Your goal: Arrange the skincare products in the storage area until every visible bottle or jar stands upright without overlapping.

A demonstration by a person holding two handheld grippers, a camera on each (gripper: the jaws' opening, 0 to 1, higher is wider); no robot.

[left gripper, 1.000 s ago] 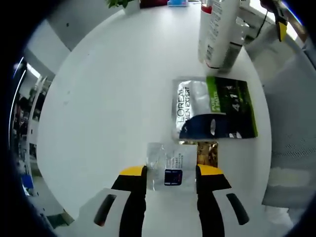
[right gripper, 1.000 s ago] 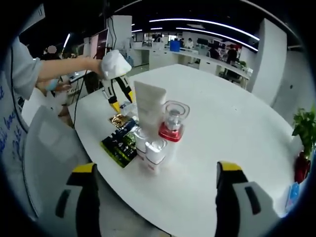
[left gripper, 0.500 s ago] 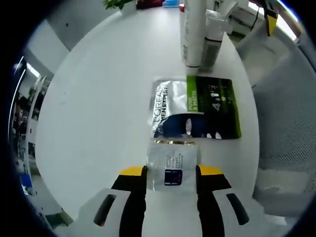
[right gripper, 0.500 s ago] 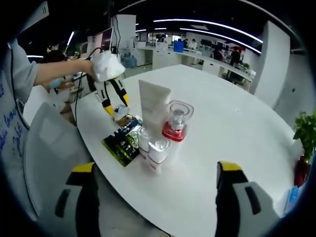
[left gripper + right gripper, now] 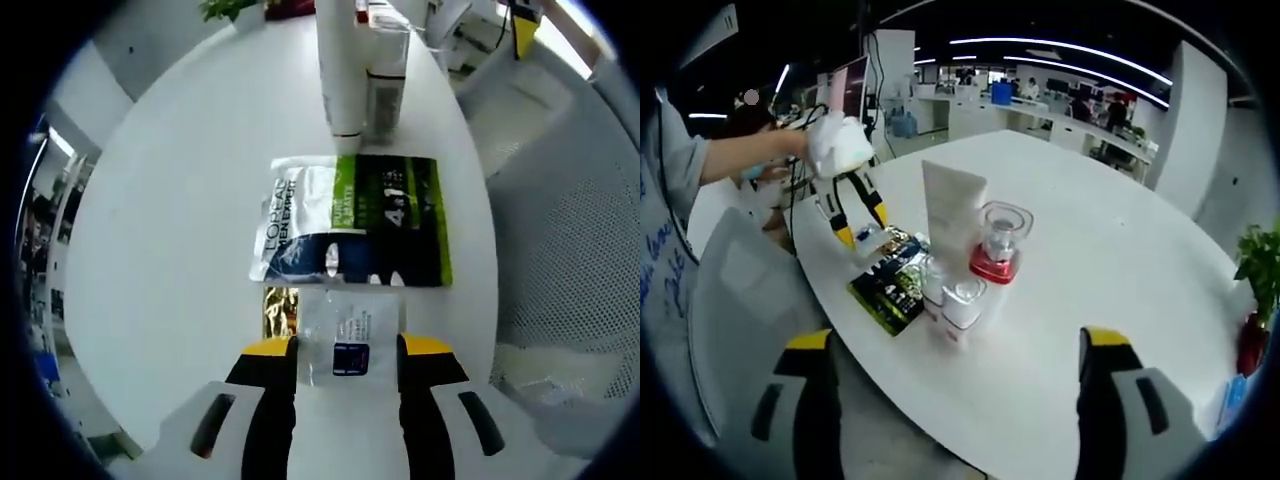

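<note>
My left gripper (image 5: 347, 345) is shut on a small clear sachet (image 5: 349, 333) with a dark label, held just over the white table (image 5: 170, 200). A gold sachet (image 5: 281, 311) lies beside it. Beyond them lies a green and silver L'Oreal sachet (image 5: 352, 221), then an upright white tube (image 5: 339, 65) and a clear bottle (image 5: 385, 92). In the right gripper view the left gripper (image 5: 848, 222) hangs near the table edge by the green sachet (image 5: 890, 285). The tube (image 5: 952, 225), a red-based clear jar (image 5: 997, 250) and two small white bottles (image 5: 953, 303) stand upright. My right gripper (image 5: 957, 345) is open, well short of them.
A white mesh chair (image 5: 565, 250) stands close to the table edge; the chair (image 5: 735, 290) also appears in the right gripper view. A potted plant (image 5: 1260, 270) sits at the table's far side. A person's sleeve (image 5: 680, 160) reaches in from the left.
The left gripper has carried the clear sachet sideways along the table edge, so the gold sachet now lies on its other side. The right gripper stays still and open.
</note>
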